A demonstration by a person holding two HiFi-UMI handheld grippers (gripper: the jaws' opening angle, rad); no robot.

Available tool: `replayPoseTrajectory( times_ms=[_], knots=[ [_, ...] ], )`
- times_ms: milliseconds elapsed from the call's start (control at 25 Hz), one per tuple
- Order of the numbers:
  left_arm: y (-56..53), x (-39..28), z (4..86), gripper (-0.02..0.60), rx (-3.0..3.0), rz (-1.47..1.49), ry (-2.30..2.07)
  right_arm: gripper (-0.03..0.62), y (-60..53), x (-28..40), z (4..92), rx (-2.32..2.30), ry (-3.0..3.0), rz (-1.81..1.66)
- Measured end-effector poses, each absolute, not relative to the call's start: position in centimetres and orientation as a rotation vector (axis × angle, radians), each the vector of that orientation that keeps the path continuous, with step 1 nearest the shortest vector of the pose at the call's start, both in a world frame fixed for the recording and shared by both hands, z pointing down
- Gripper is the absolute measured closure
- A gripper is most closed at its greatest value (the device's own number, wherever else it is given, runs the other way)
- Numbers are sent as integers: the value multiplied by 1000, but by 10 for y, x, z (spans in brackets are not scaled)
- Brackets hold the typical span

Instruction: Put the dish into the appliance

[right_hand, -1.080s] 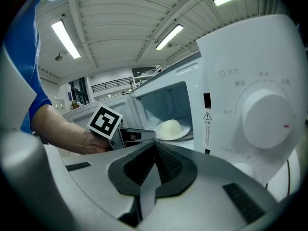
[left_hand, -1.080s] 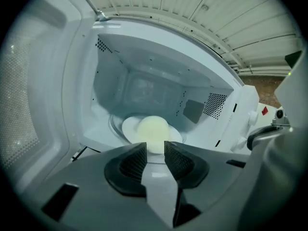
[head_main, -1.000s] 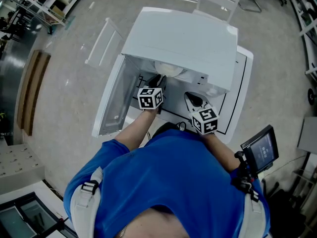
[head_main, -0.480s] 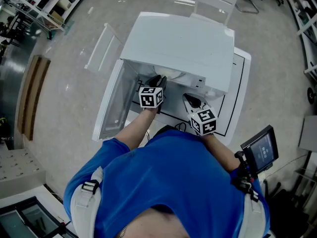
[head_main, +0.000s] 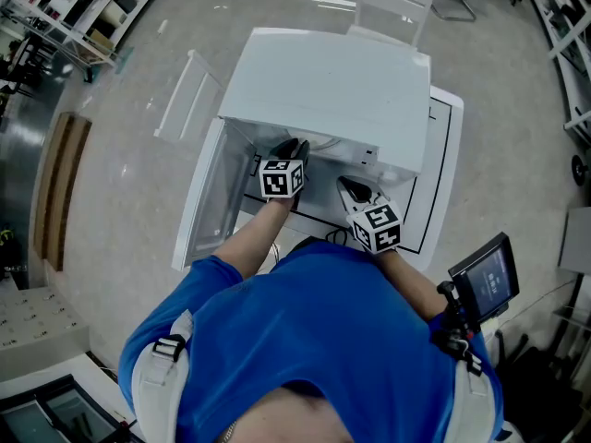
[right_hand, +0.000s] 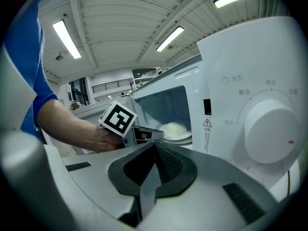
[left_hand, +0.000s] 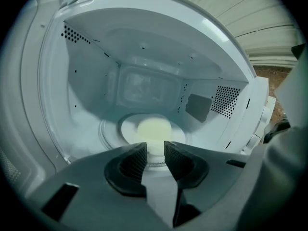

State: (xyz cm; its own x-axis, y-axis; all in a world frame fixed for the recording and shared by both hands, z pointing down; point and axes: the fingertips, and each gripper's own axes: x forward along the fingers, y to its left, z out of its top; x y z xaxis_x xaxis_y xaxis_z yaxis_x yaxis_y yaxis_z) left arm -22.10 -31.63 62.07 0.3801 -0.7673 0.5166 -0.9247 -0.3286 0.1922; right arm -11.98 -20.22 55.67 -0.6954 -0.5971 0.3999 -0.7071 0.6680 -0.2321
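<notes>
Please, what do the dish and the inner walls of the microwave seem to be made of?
Dish: probably glazed ceramic, perhaps white plastic; it is opaque, pale and smooth, with a soft sheen. Inner walls: likely painted sheet metal; they are glossy white, with punched vent holes.

The dish point(left_hand: 153, 130) sits inside the microwave point(head_main: 332, 90), which stands on the counter point(head_main: 443, 178). The microwave's door point(head_main: 205, 201) hangs open at its left. The left hand-held gripper point(head_main: 295, 148) reaches into its opening, and the right hand-held gripper point(head_main: 349, 185) is before its control panel point(right_hand: 260, 124).
</notes>
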Motion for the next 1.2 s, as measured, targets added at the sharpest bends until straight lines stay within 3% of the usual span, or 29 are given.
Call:
replayPoseTrajectory(
  times_ms=[1200],
  knots=[
    [-318, -224, 611, 463, 2213, 424, -1455, 592, -208, -125, 553, 1066, -2608, 528]
  ],
)
